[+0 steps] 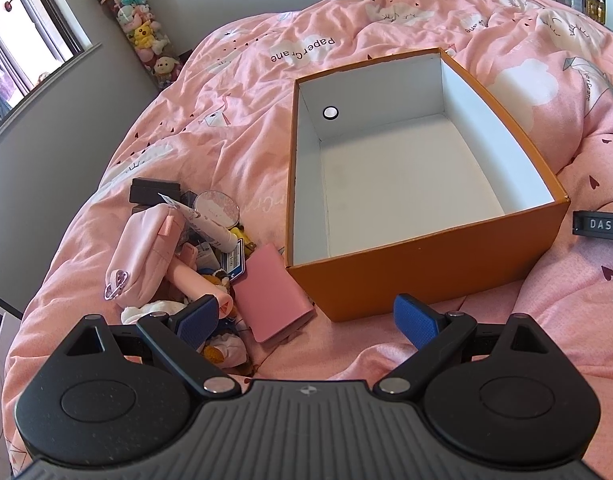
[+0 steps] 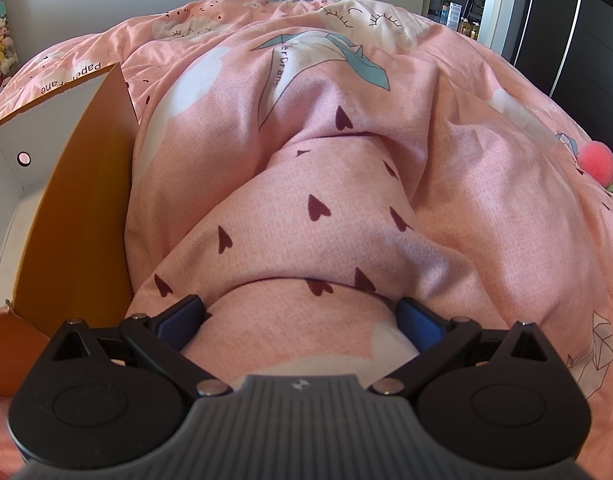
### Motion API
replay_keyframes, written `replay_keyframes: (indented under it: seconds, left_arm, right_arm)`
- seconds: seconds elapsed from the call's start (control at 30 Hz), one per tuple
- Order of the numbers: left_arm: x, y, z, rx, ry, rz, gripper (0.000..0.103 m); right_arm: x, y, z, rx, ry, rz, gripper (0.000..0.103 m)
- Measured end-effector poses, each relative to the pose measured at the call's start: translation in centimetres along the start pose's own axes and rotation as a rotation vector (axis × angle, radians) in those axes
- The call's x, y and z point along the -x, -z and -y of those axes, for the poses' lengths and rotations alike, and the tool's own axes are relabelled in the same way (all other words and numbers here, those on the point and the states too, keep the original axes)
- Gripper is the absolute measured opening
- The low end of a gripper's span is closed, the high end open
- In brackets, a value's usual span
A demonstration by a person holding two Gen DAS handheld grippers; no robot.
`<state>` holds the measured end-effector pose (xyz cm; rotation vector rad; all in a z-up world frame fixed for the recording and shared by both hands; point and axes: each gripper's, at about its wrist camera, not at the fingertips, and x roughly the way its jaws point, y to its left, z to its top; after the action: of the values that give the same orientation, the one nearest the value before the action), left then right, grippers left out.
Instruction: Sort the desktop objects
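On a bed covered by a pink duvet (image 1: pixel 234 128), an orange cardboard box (image 1: pixel 438 256) with a white, empty interior sits at about one o'clock from the left gripper (image 1: pixel 306 322), whose blue-padded jaws are spread wide and hold nothing. At ten o'clock lies the pile to sort: a pink zip pouch (image 1: pixel 142 256), a pink card case (image 1: pixel 272 294), a white tube (image 1: pixel 210 226) and a round compact (image 1: pixel 217 209), touching one another. The right gripper (image 2: pixel 302 318), also spread and empty, hovers low over a fold of duvet just beside the box wall (image 2: pixel 78 200). A good first pick seems the card case, lying outermost; closing across its narrow sides should avoid snagging fabric. Readable writing: "Paper Crane" on the duvet, "DAS" on a black tag (image 1: pixel 600 224).
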<state>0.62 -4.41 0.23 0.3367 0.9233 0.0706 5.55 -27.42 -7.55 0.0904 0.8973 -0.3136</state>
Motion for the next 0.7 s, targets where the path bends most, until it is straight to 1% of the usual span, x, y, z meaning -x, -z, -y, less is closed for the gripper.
replay_keyframes:
  seconds: [0.13,0.3,0.7]
  left_arm:
    - [-0.2,0.1,-0.2,0.007,0.004,-0.006,0.103]
    - [-0.7,0.3,-0.9,0.027,0.001,-0.018,0.103]
    - [-1.8,0.5,-1.8,0.060,0.002,-0.049,0.103]
  right_arm:
    - [0.1,0.2,-1.2,0.056,0.046,0.005,0.103]
    - [0.2,0.3,-0.6,0.027,0.028,0.009,0.103]
    - [0.4,0.4,-1.2,0.054,0.051,0.029,0.103]
